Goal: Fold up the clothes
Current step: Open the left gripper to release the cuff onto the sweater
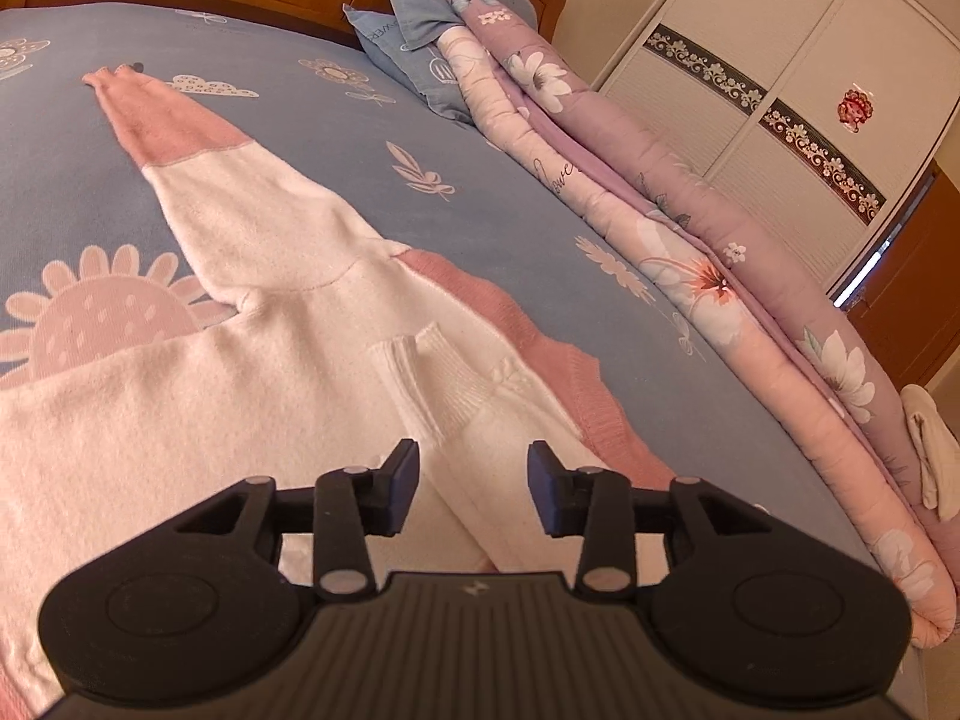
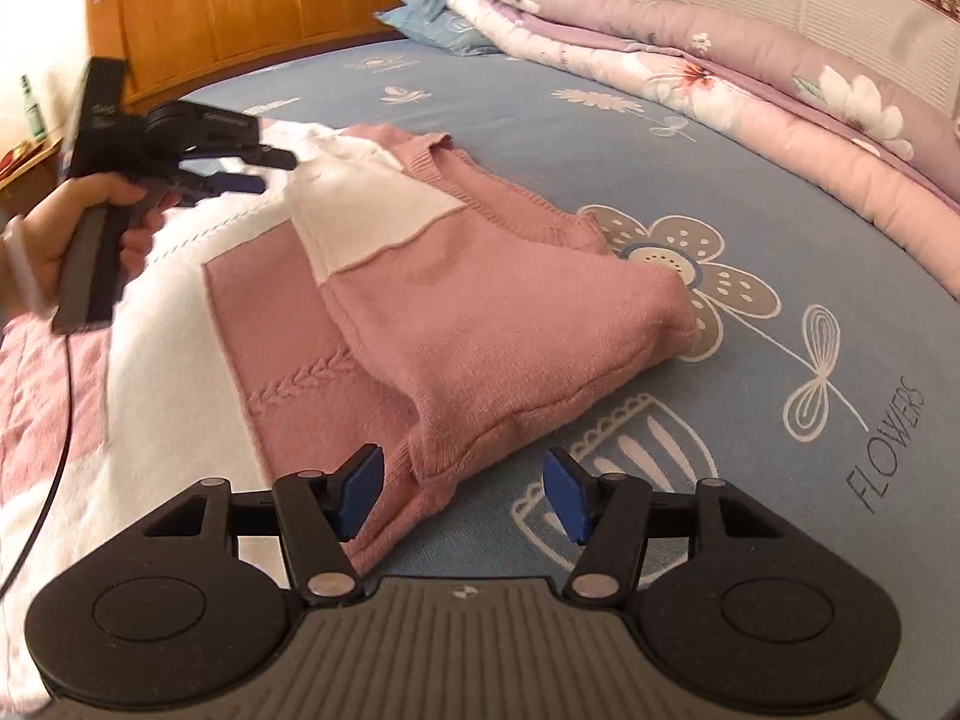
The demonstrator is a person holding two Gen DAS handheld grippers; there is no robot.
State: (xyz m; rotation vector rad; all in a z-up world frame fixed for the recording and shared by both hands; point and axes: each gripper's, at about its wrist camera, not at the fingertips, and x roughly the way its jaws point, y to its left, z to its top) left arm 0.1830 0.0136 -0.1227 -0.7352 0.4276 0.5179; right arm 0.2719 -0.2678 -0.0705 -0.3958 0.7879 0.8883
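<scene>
A pink and white knit sweater (image 1: 120, 420) lies flat on the blue bed sheet (image 1: 510, 138), one sleeve stretched toward the headboard. Another sleeve is folded over the body, its white ribbed cuff (image 1: 432, 384) lying just ahead of my left gripper (image 1: 474, 492). That gripper is open and nothing is between its pads. In the right wrist view the sweater (image 2: 480, 300) shows a folded pink part. My right gripper (image 2: 465, 495) hovers open over its near pink corner, not gripping. A hand holds the left gripper (image 2: 264, 171) at the sweater's far white part.
A rolled pink and purple floral quilt (image 1: 690, 252) runs along the bed's right side, with blue pillows (image 1: 420, 18) at the wooden headboard (image 2: 252, 6). A white wardrobe (image 1: 780, 60) stands beyond. A bottle (image 2: 33, 108) sits on a bedside stand at left.
</scene>
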